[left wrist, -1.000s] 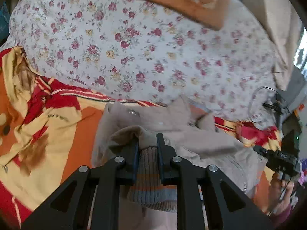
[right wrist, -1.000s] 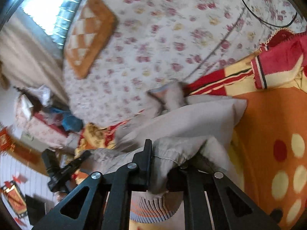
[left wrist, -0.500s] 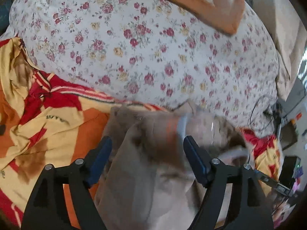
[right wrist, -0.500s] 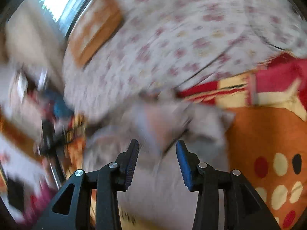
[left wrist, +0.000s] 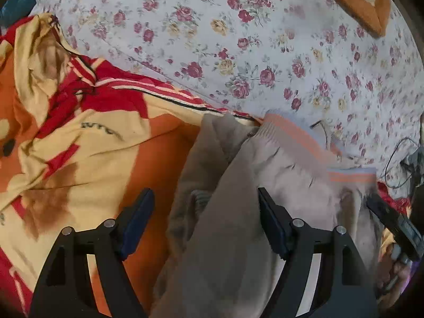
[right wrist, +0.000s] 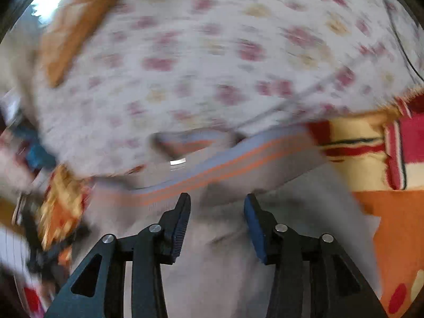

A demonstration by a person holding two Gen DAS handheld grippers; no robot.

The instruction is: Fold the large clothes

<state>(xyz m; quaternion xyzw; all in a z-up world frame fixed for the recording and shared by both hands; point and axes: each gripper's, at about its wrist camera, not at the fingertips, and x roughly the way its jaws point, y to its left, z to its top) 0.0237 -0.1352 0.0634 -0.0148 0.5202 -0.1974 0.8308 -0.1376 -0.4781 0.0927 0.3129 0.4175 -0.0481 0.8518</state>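
Your left gripper point(left wrist: 205, 213) hangs with its jaws spread wide and holds nothing, poised just above the beige garment point(left wrist: 238, 238); your right gripper point(right wrist: 217, 217) is likewise parted and empty over the same cloth (its view is smeared by motion blur). The garment lies bunched on the orange, red and yellow blanket point(left wrist: 79, 137), its ribbed hem point(left wrist: 296, 143) with orange and pale blue stripes turned toward the floral quilt point(left wrist: 238, 53) and touching its edge. An orange checked cushion point(left wrist: 365, 2) sits on the far side of the quilt, well apart from the garment. A dark cable point(left wrist: 397, 159) trails at the quilt's right edge.
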